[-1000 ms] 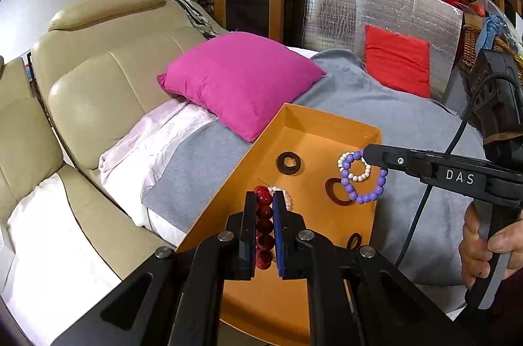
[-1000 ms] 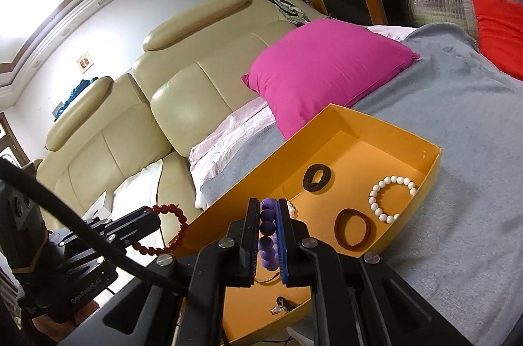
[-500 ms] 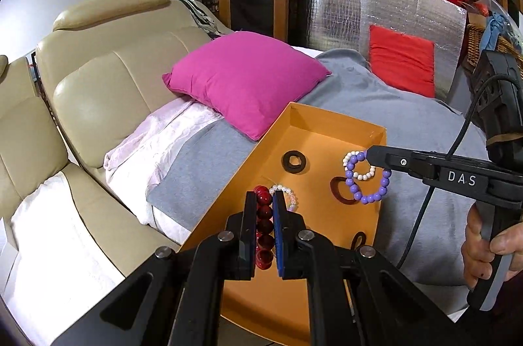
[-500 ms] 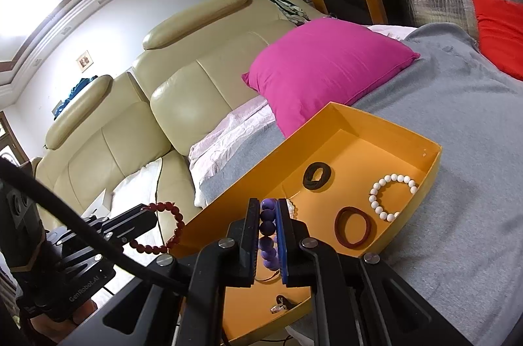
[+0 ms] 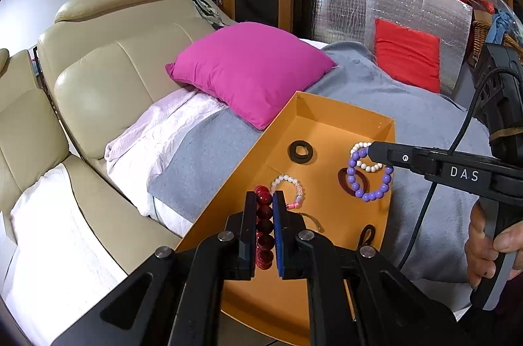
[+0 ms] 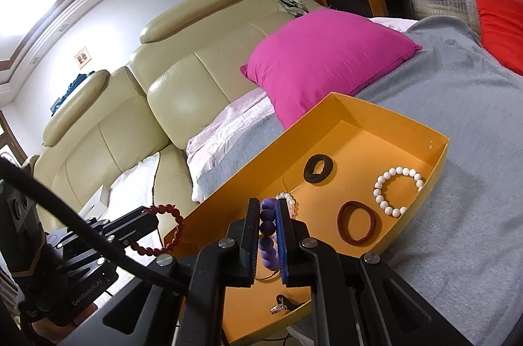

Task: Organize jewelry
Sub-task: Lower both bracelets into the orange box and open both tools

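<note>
Left wrist view looks down the left gripper [image 5: 264, 228], whose 2 fingers are clamped on a dark red bead bracelet [image 5: 264, 225]; the beads stand in a column between the pads, above the near left part of an orange tray [image 5: 343, 113]. The tray rests on a grey blanket [image 5: 425, 117] spread over a cream sofa [image 5: 108, 74], with a pink cushion [image 5: 251, 68] just beyond the tray's far left corner.

From the right of this view reaches the right gripper [image 5: 371, 149], its jaws pinched on a purple bead bracelet [image 5: 369, 176] that hangs as a loop from the tip, above the tray's right side. A person's hand [image 5: 490, 244] grips its handle.

On the tray floor lie a black ring [image 5: 300, 152], a white bead bracelet [image 5: 362, 161] partly behind the purple loop, a dark red band [image 5: 348, 179], a clear bead bracelet [image 5: 287, 187] just past the left fingertips, and a small dark item [image 5: 367, 233] near the front edge that is too small to identify.

Right wrist view shows the purple beads [image 6: 268, 234] squeezed between the closed pads, and the red bracelet [image 6: 166, 228] dangling from the left gripper [image 6: 153, 216] beyond the tray's left wall. A red cushion [image 5: 407, 61] leans on a silver foil panel [image 5: 376, 6] behind.
</note>
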